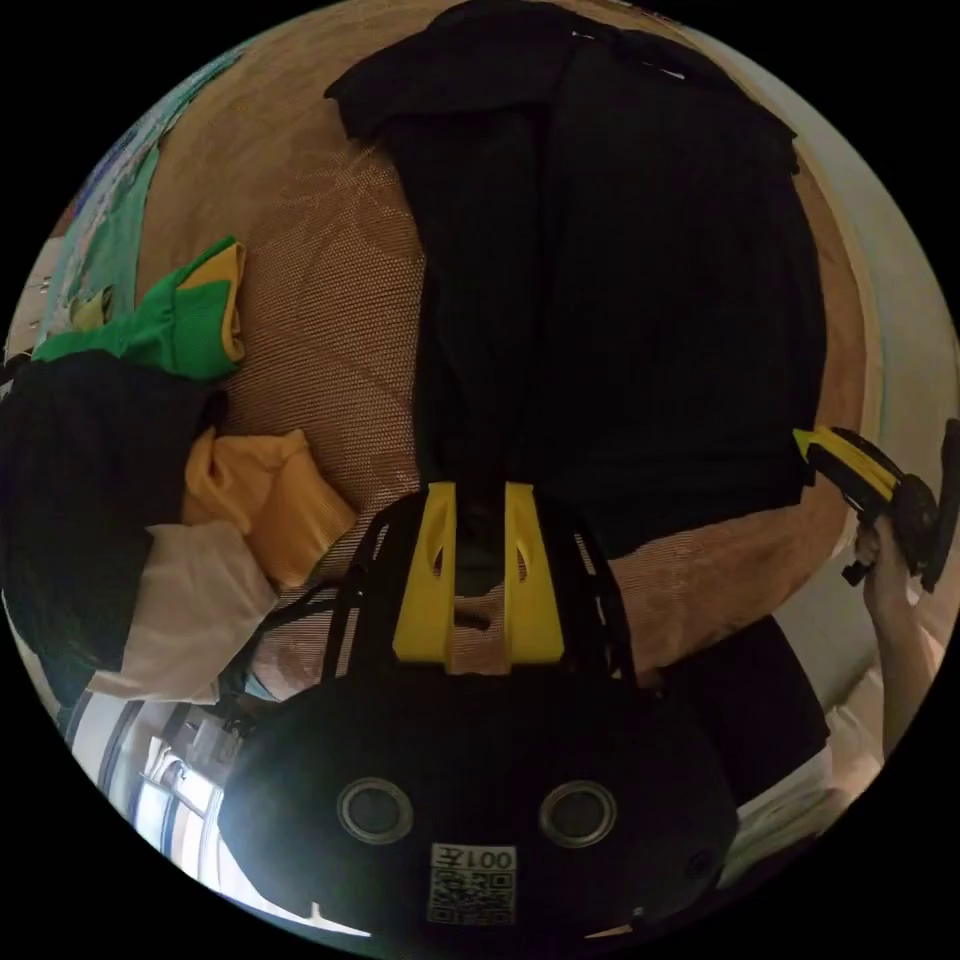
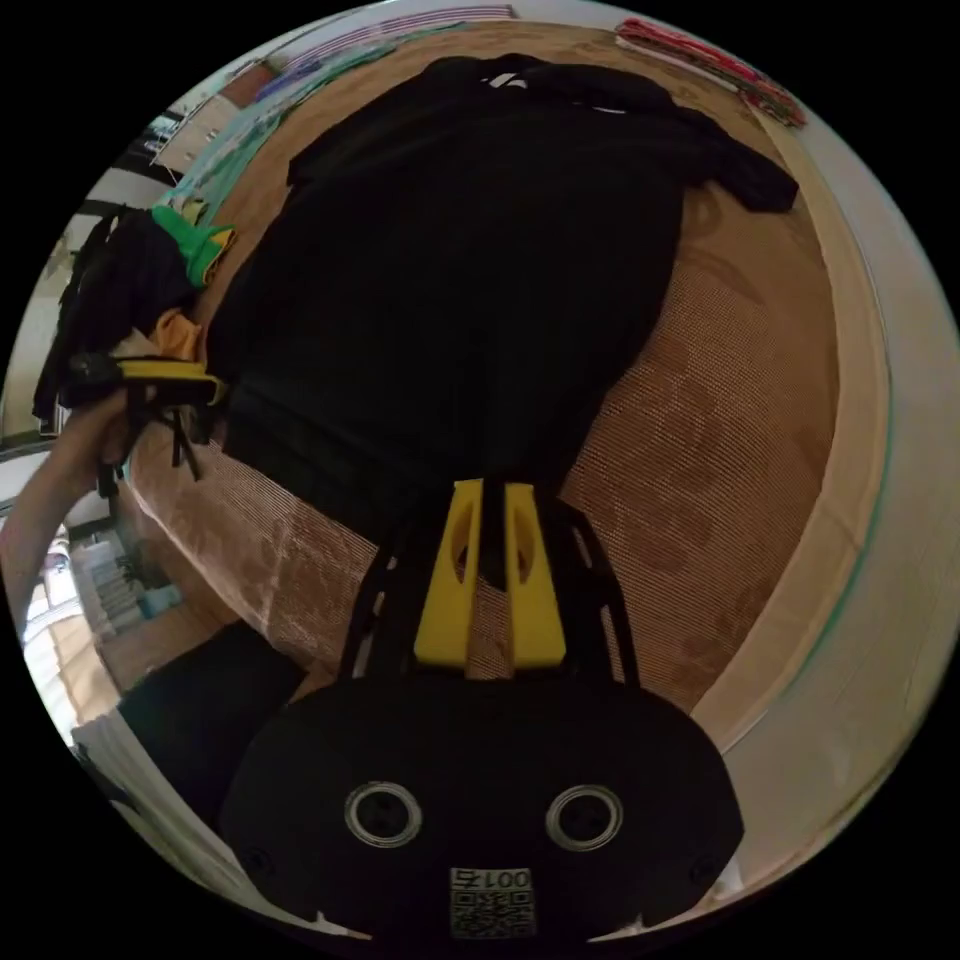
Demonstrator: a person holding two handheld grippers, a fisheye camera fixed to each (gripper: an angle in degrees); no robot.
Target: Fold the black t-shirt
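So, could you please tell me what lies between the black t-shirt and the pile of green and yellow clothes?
In the left gripper view, bare brown mat separates the black t-shirt from the clothes pile.

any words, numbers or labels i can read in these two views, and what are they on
Sticker on the body of the left gripper: a square code with a few characters above it, too small and blurred to read reliably.
Sticker on the body of the right gripper: the same kind, also not readable.
White marks at the collar of the black t-shirt: too small to read.
No other text is legible.
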